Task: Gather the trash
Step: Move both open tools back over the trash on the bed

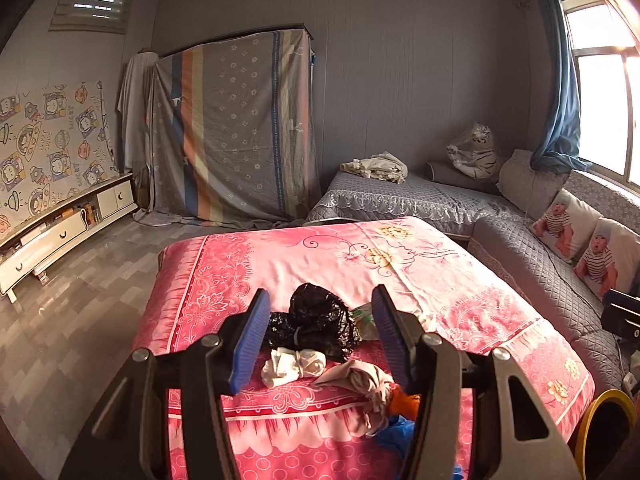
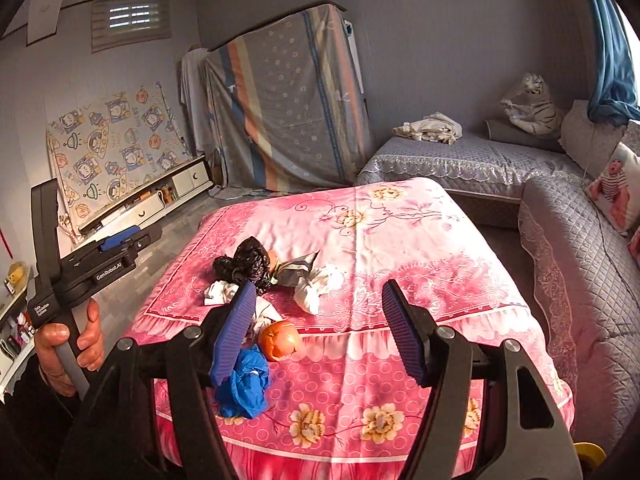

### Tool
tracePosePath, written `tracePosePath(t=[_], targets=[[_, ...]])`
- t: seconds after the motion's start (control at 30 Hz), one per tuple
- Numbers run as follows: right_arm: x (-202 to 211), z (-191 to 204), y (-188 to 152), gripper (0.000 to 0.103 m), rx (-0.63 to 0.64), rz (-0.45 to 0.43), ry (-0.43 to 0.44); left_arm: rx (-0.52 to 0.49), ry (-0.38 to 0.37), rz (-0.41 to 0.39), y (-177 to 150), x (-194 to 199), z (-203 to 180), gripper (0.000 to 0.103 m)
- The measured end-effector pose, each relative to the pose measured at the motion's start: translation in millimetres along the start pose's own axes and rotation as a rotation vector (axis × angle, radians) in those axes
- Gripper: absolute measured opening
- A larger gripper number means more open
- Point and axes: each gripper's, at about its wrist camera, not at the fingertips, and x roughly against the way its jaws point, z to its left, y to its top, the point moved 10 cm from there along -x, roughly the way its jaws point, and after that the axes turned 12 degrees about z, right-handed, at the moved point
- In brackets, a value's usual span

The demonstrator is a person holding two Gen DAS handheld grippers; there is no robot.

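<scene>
Pink bedspread (image 2: 400,240) with scattered trash (image 2: 248,264), grey sofa (image 2: 580,260) beside; both jaws apart, empty.

"GenRobot.AI" in white on black body of left gripper (image 2: 120,242), above the hand (image 2: 68,344); small label nearer hand unreadable.

My left gripper (image 1: 320,320) and right gripper (image 2: 320,316) are alike: black angular frames, round silver screws at the pivots, ribbed blue pads (image 2: 234,332). From the right wrist, my left tool's black body carries white lettering; my hand (image 2: 66,344) wraps its grey handle.
</scene>
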Motion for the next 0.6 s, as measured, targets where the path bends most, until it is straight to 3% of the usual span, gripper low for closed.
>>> tracePosePath(t=[0.33,0.6], targets=[[-69,53,-35,0.062,0.065,0.161,0.110,0.067,0.025,0.145,-35,-76,46,0.050],[-108,77,-65,0.062,0.102,0.282,0.156,0.090,0.009,0.245,-60,-124,60,0.050]])
